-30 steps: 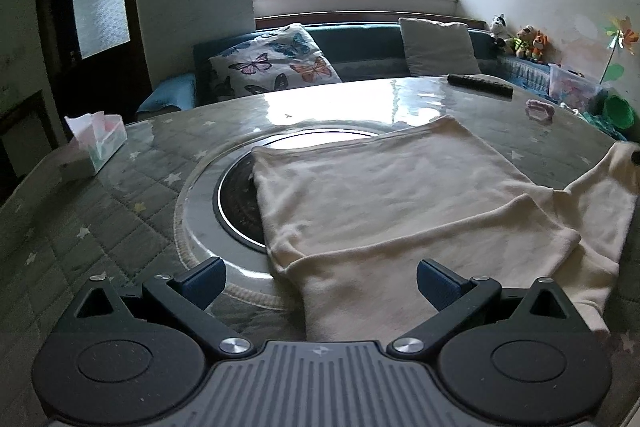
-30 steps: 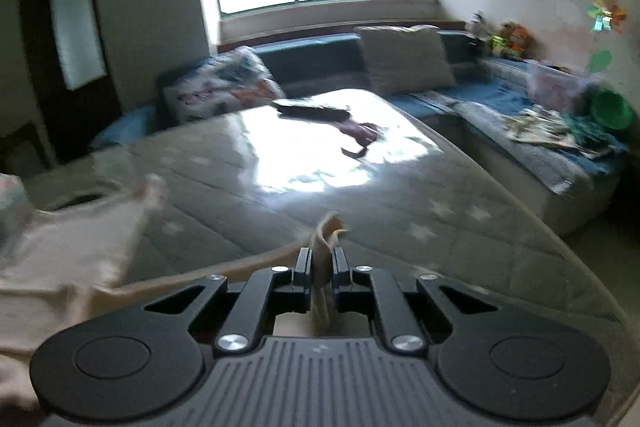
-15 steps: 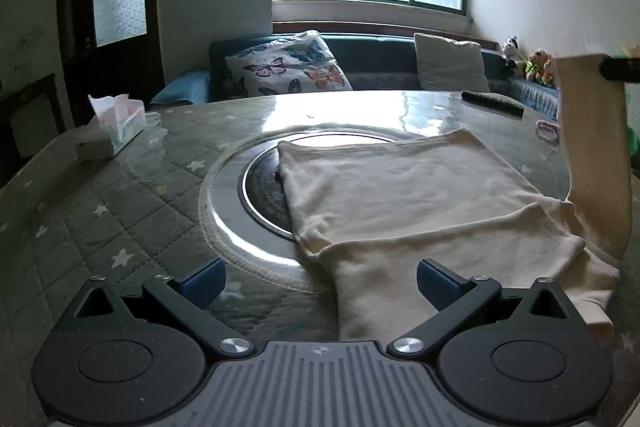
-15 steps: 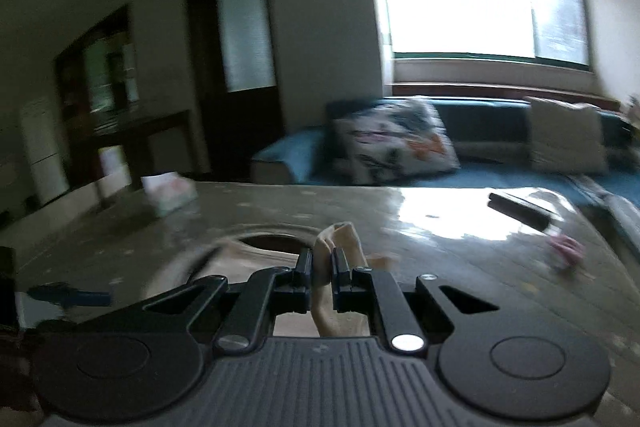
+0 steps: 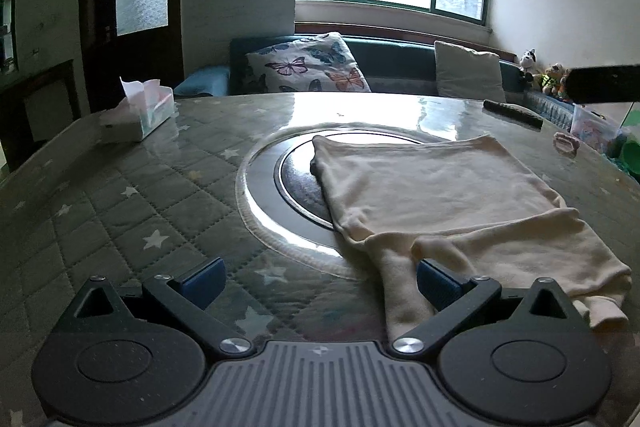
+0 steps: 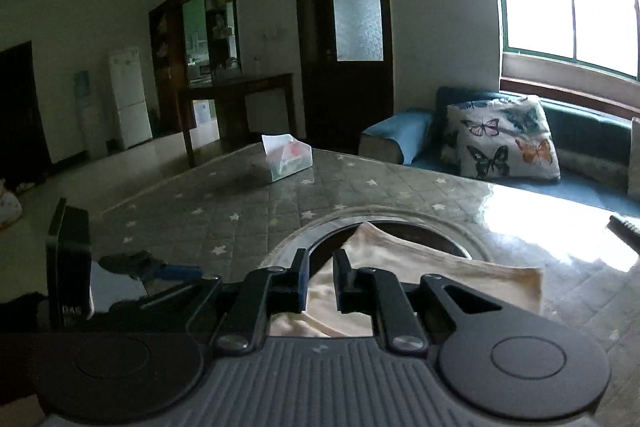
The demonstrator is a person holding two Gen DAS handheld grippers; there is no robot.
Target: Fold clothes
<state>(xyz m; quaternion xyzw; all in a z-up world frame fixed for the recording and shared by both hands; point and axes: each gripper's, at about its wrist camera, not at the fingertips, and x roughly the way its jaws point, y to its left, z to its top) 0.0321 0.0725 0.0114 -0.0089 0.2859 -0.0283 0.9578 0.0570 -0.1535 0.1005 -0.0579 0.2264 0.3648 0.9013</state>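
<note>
1. The quilted star-pattern surface (image 5: 132, 211) fills both views, with a round inset (image 5: 296, 183) at its centre.
2. The cream garment (image 5: 436, 187) lies flat, its sleeve folded across, covering the inset's 3 o'clock side.
3. A tissue box (image 5: 138, 115) sits at the surface's 10 o'clock edge.
4. The left claw (image 5: 320, 277) hovers with jaws wide apart, empty.
5. The right claw (image 6: 320, 281) hangs over the garment, jaws slightly apart, gripping nothing.

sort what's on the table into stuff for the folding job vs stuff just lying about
For the job:
cream garment
left gripper
right gripper

Lying about:
tissue box
remote control
small pink object
</note>
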